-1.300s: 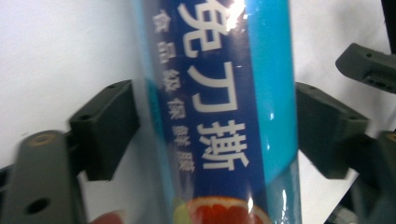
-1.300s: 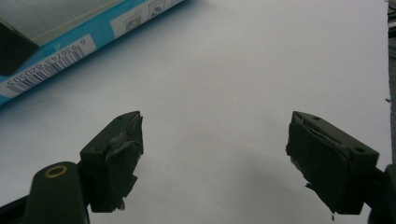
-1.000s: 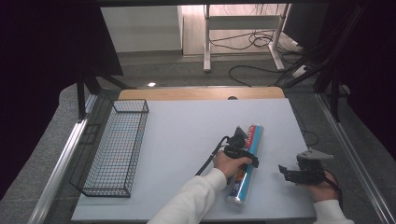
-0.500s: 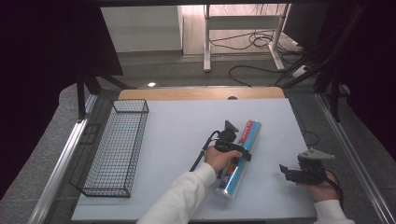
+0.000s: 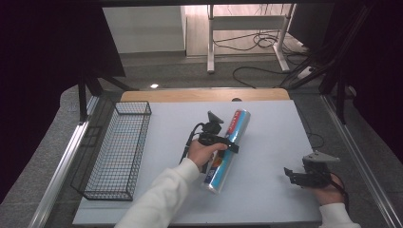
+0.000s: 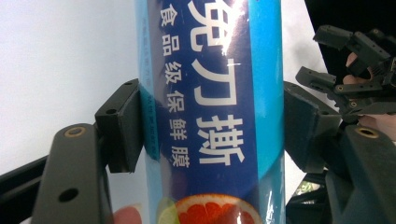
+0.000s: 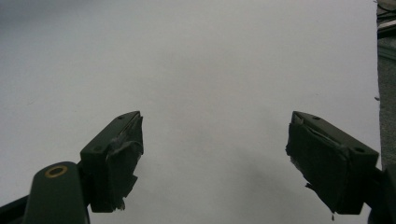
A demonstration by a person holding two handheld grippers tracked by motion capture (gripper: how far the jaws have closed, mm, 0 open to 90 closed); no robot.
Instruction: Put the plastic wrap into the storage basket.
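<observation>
Cling film roll (image 6: 212,107) sits clamped between the left gripper (image 6: 212,126) pads; right gripper (image 7: 215,154), well right of it, gapes over bare bench (image 7: 196,56)

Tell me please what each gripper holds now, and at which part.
The left gripper clamps the blue cling-film roll around its middle, pads on both sides. The right gripper is open and holds nothing.

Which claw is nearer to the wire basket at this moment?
Left. The left claw, shut on the blue roll, is mid-table, apart from the wire basket at the table's left edge. The right claw sits open near the right front corner, much farther away.
</observation>
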